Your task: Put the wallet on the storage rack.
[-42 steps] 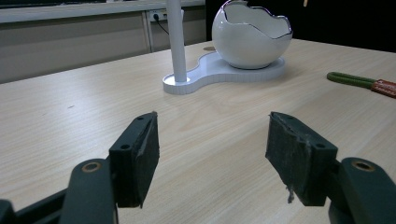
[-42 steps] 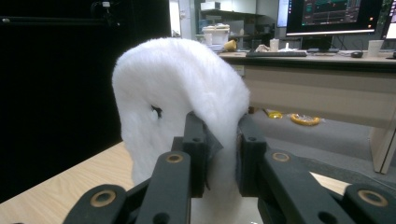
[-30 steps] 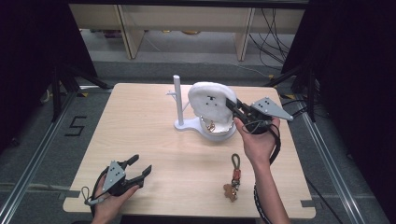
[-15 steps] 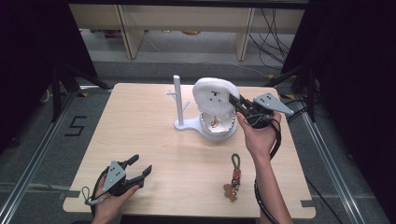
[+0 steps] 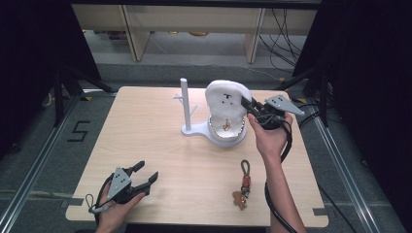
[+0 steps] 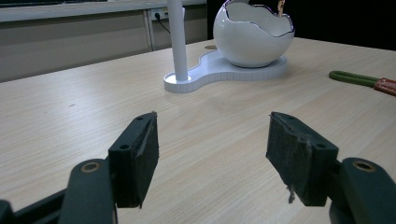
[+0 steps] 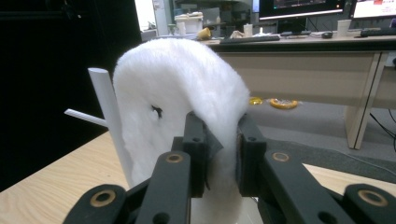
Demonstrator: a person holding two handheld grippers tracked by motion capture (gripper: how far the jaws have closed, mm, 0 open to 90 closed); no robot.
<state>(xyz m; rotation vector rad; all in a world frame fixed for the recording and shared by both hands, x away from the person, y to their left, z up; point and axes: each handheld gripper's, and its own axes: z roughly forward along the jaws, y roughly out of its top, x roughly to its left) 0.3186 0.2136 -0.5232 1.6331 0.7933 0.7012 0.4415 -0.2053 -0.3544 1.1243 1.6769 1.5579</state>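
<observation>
My right gripper (image 5: 246, 104) is shut on the edge of a white fluffy plush piece (image 5: 225, 98) and holds it upright over a white egg-shaped bowl (image 5: 226, 137). In the right gripper view the black jaws (image 7: 222, 149) pinch the plush piece (image 7: 177, 84) between them. The bowl sits on a white base with a tall white post (image 5: 184, 102), and a small gold item (image 5: 227, 127) lies inside it. My left gripper (image 5: 147, 171) rests open near the table's front left edge, nothing between its pads (image 6: 212, 154).
A keychain with a green loop and a small brown figure (image 5: 244, 184) lies on the wooden table (image 5: 145, 126) in front of the right hand. The left gripper view shows the bowl (image 6: 252, 42), the post (image 6: 177, 37) and the green loop (image 6: 355, 78) ahead.
The right gripper has carried the plush piece a little to the right, and it stands more upright over the bowl. The left gripper has stayed where it was.
</observation>
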